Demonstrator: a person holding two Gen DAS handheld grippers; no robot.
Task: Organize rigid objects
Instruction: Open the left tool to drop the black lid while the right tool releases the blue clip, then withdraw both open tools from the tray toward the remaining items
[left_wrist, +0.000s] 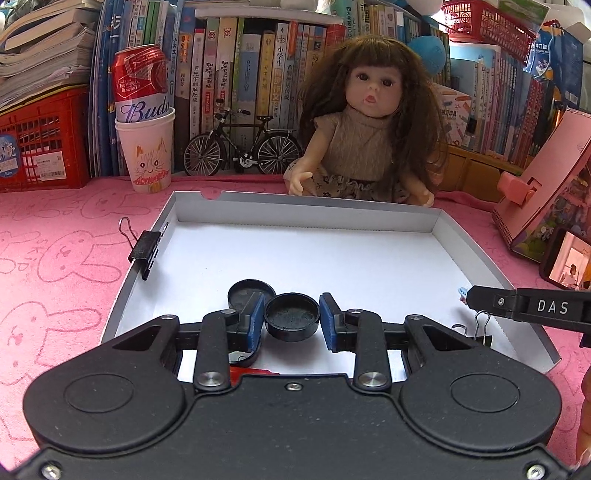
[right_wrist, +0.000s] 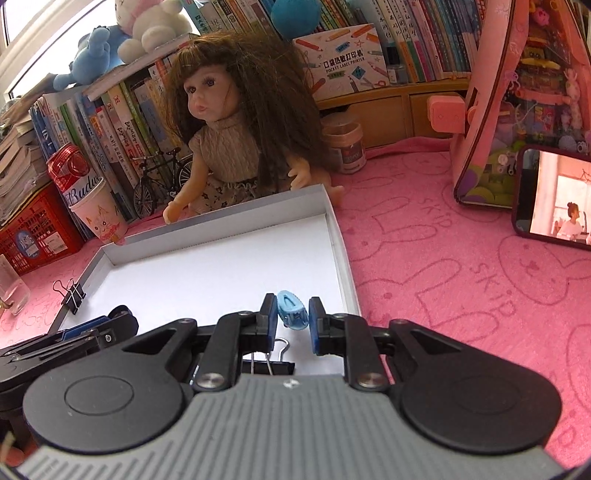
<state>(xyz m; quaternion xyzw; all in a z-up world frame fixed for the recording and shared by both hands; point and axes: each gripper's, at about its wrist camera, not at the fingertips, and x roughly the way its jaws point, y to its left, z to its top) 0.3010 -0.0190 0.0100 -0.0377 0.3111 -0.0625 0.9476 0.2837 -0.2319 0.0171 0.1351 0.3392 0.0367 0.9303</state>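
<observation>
Tilting downward over the near edge of a shallow white cardboard box lid (left_wrist: 207, 201), the left gripper (left_wrist: 291, 319) pinches a round black plastic cap (left_wrist: 291, 320) between its blue pads, the cap's hollow side facing up. A second round black cap (left_wrist: 245, 290) lies on the lid's white floor just behind and left of the held one, partly hidden by the left finger; something red (left_wrist: 247, 370) shows under the gripper body, too hidden to identify.

The right gripper (right_wrist: 292, 319) also slopes down, over the lid's near right corner (right_wrist: 341, 251). Its jaws are drawn close on a small light-blue plastic hair clip (right_wrist: 291, 312), which sits upright between the blue pads and appears pinched there. A black binder clip with wire handles (right_wrist: 273, 363) sits directly beneath this gripper, on the lid's near edge. Another black binder clip (left_wrist: 146, 247) bites the lid's left wall.

The lid rests on a tabletop covered with a pink rabbit-print cloth (right_wrist: 443, 295). Behind its far wall sits a long-haired doll in a beige knitted top (left_wrist: 364, 122), with a black miniature bicycle (left_wrist: 242, 147) and a red drink can standing in a white paper cup (left_wrist: 142, 110) to the left, before a row of books. A phone with a lit screen (right_wrist: 554, 199) leans at the right.
</observation>
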